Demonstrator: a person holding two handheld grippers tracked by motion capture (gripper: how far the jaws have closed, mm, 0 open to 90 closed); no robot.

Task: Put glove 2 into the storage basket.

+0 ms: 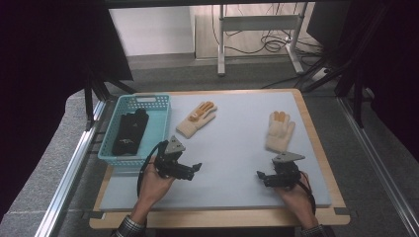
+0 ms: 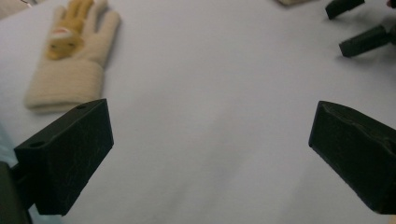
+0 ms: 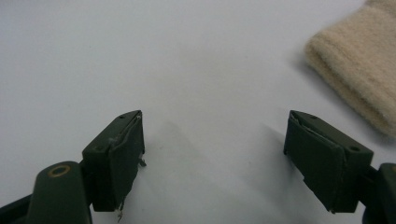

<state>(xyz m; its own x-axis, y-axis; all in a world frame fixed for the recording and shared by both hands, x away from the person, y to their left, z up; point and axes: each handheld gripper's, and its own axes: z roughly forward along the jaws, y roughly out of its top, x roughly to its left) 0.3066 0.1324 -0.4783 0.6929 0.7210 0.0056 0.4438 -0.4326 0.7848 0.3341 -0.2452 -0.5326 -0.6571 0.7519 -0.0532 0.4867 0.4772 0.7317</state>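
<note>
Two fluffy cream gloves lie flat on the pale table top, well apart. The left glove has a little orange animal on its back and points up and to the right. The right glove has orange fingertips and points straight away

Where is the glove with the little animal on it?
In the high view, the animal glove lies on the table's left half, just right of the blue basket, beyond the left gripper.

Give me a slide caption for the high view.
Both open grippers, left and right, hover before two cream gloves.
</note>
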